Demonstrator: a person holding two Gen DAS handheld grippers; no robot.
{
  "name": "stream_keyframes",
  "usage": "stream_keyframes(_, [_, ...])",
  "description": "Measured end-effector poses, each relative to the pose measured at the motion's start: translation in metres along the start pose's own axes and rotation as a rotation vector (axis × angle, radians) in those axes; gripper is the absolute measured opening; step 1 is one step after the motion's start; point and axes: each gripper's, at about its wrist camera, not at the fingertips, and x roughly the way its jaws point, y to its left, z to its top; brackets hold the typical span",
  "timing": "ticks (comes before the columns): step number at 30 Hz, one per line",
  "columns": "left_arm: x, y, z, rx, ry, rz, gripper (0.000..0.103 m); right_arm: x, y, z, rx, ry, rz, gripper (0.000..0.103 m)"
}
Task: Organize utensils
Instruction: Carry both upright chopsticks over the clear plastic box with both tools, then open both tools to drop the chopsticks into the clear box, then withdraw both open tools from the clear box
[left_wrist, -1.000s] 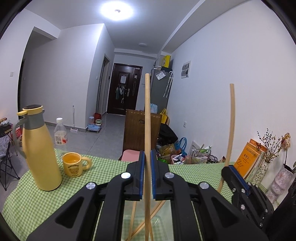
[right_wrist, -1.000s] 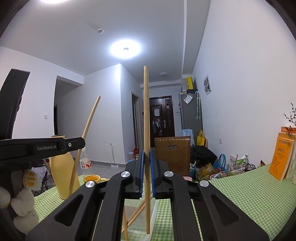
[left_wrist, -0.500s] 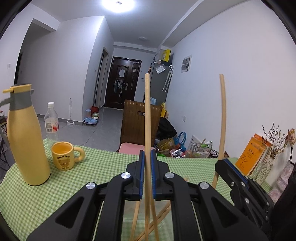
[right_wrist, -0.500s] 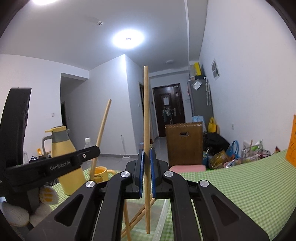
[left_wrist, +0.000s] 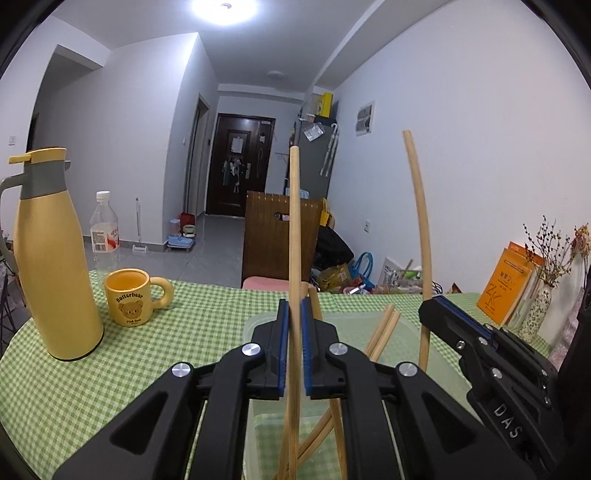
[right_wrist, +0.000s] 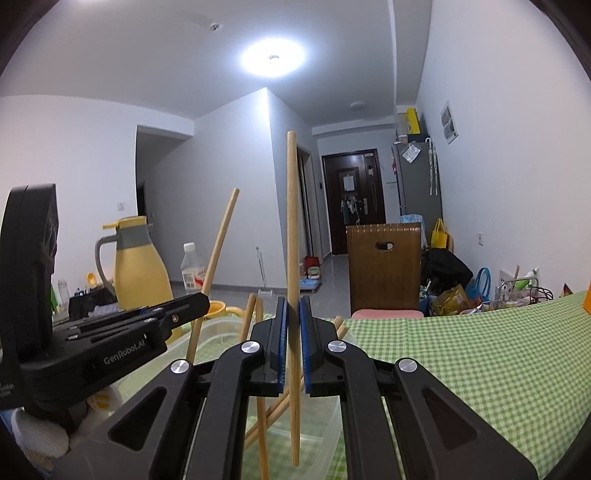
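On my far left a yellow thermos (left_wrist: 48, 258) stands upright on the green checked tablecloth (left_wrist: 166, 350), with a clear plastic bottle (left_wrist: 104, 229) behind it and a yellow bear mug (left_wrist: 129, 297) just beside it. My left gripper (left_wrist: 293, 343) has its blue-padded jaws pinching a wooden chopstick (left_wrist: 293, 229), held upright, its lower end reaching down into the clear plastic container (left_wrist: 258, 321) under my fingers. More chopsticks (left_wrist: 382, 332) lean loose inside that container, tips resting on its far rim. To the right, my right gripper (right_wrist: 291, 343) is clamped on a second chopstick (right_wrist: 291, 221), also upright, whose lower tip hangs above the container's floor. Both held sticks stand near each other over the same box. Farther right, orange books (left_wrist: 506, 284) and a vase of dried flowers (left_wrist: 535, 306) sit at the table's edge by the wall.
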Motion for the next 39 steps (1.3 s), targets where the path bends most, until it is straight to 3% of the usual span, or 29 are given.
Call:
stream_keyframes(3, [-0.002,0.005,0.002,-0.009,0.006,0.002,0.007,0.003,-0.001,0.001,-0.017,0.036,-0.004,0.008])
stream_keyframes(4, [-0.003,0.006,0.003,-0.011,0.006,0.004,0.01,0.001,-0.003,0.001,-0.021,0.043,-0.007,0.019])
stream_keyframes(5, [-0.005,0.009,0.005,-0.019,0.001,0.013,0.024,-0.001,-0.003,0.003,-0.023,0.042,-0.011,0.04])
stream_keyframes(6, [-0.007,0.011,0.007,-0.025,-0.003,0.016,0.037,-0.002,-0.004,0.003,-0.022,0.038,-0.012,0.048])
stream_keyframes(8, [-0.013,0.016,0.012,-0.037,-0.015,0.021,0.045,-0.005,-0.005,0.005,-0.024,0.035,-0.021,0.052])
stream_keyframes(9, [-0.016,0.017,0.015,-0.04,-0.016,0.027,0.054,-0.007,-0.006,0.008,-0.024,0.033,-0.029,0.054])
stream_keyframes(10, [-0.018,0.02,0.017,-0.045,-0.015,0.031,0.062,-0.01,-0.009,0.01,-0.016,0.032,-0.034,0.063])
stream_keyframes(12, [-0.024,0.025,0.023,-0.059,-0.02,0.056,0.09,-0.014,-0.012,0.016,-0.002,0.028,-0.047,0.072])
stream_keyframes(14, [-0.031,0.03,0.028,-0.073,-0.034,0.075,0.097,-0.016,-0.014,0.02,0.01,0.027,-0.068,0.09])
stream_keyframes(17, [-0.036,0.035,0.032,-0.089,-0.033,0.093,0.096,-0.017,-0.02,0.024,0.04,0.042,-0.099,0.095])
stream_keyframes(28, [-0.045,0.032,0.04,-0.101,-0.037,0.106,0.096,-0.019,-0.016,0.028,0.013,0.06,-0.157,0.095])
stream_keyframes(39, [-0.077,0.02,0.059,-0.118,-0.065,0.113,0.096,-0.049,-0.006,0.045,-0.023,0.059,-0.2,0.095])
